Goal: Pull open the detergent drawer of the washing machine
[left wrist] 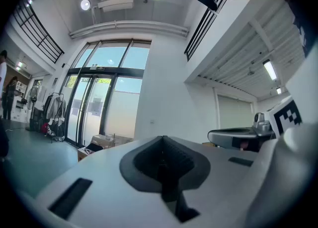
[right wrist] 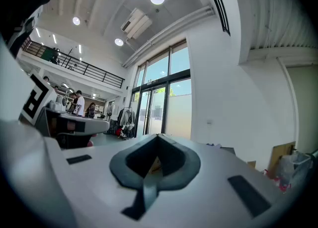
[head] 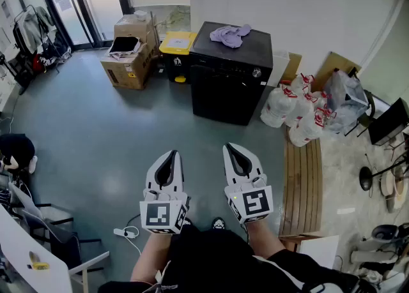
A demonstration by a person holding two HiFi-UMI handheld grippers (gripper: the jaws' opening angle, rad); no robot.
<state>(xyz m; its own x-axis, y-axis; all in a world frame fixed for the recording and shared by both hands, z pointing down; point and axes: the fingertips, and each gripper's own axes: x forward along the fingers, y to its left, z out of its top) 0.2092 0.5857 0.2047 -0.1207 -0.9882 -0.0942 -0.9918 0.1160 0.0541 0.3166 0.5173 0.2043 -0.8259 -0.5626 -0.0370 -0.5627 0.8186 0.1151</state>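
Observation:
A black washing machine (head: 229, 84) stands against the far wall with a purple cloth (head: 230, 34) on its lid. Its control strip with a round knob (head: 257, 73) runs along the top front edge; the drawer front looks closed, flush with the strip. My left gripper (head: 170, 156) and right gripper (head: 234, 149) are held level side by side, well short of the machine, both shut with nothing between the jaws. In the left gripper view the left gripper (left wrist: 162, 158) has its pads together, and in the right gripper view so does the right gripper (right wrist: 154, 165).
Cardboard boxes (head: 130, 52) and a yellow-lidded bin (head: 177, 45) sit left of the machine. White bags (head: 295, 110) are piled at its right, by a wooden bench (head: 302, 183). A power strip (head: 121, 232) lies on the grey floor near my feet.

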